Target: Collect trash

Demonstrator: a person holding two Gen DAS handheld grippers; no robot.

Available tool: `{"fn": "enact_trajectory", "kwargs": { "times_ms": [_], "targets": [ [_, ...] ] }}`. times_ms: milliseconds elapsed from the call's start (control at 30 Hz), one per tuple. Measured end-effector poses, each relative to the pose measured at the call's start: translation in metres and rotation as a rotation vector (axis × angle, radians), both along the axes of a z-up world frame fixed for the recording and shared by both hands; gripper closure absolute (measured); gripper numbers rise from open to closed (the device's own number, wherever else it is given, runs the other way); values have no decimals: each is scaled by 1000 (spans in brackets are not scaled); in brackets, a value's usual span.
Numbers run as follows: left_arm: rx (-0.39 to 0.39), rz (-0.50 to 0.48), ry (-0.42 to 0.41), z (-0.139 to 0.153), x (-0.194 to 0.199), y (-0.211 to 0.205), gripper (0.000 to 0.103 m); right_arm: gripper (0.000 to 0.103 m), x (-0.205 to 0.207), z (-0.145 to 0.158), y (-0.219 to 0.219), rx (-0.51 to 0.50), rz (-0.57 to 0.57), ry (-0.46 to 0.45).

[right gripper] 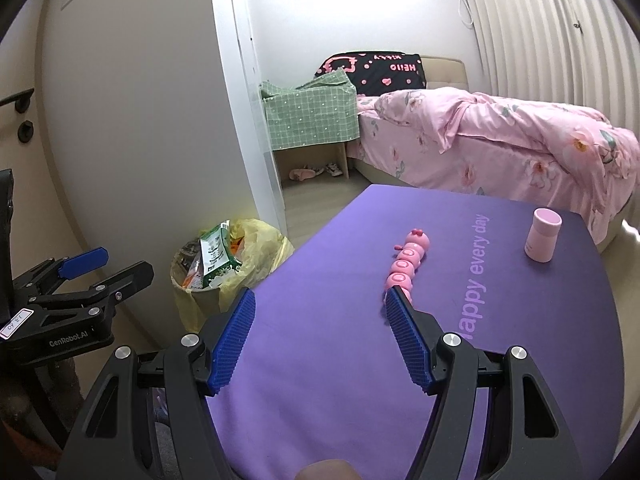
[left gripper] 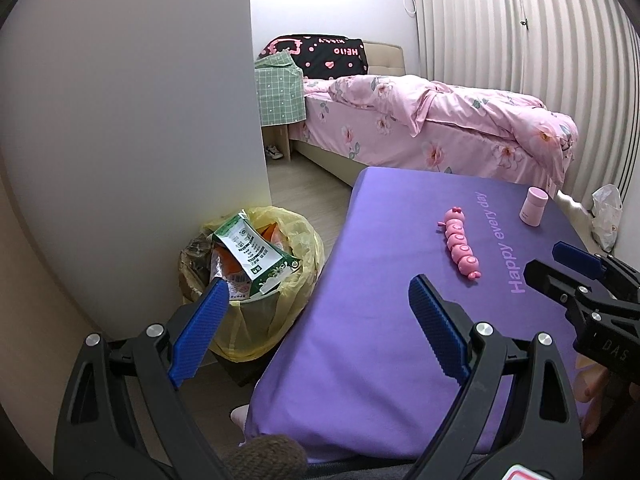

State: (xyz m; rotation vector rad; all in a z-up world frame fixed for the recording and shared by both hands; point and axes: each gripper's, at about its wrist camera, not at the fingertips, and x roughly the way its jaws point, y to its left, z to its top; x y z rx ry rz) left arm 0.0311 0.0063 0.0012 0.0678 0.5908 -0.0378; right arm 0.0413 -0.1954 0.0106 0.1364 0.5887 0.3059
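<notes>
Nearest me, both grippers hang over the near edge of the purple table [right gripper: 360, 360], and neither holds anything. The right gripper [right gripper: 320, 320] has its blue pads spread wide above bare cloth, and the left gripper [left gripper: 318, 308] is spread just as wide, one pad lined up over the table's left edge, the other toward the bin.

Left of the table, on the floor and close against its side, stands the trash bin [left gripper: 256, 320] lined with a yellow bag [left gripper: 308, 248]. It already bulges with rubbish; a green-and-white carton [left gripper: 256, 256] sticks up out of the top, with orange wrappers beside it. That carton looks empty, so I'd judge it light and easily crushed; a grip across its flat sides would hold better than one on a corner. The bag film looks thin, soft and slippery; the bunched rim is the place to pinch.

Further along the table lies a pink caterpillar toy [right gripper: 406, 266], and beyond it a small pink jar [right gripper: 542, 234] stands upright near the far right corner. Neither looks like rubbish to me.
</notes>
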Motion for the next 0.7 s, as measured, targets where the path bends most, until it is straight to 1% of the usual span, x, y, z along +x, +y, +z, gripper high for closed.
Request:
{"fn": "enact_trajectory", "kwargs": {
  "times_ms": [700],
  "targets": [
    [3,1,-2,2,0,1,16,39,-1,0,0,2,-2,-2]
  ]
}}
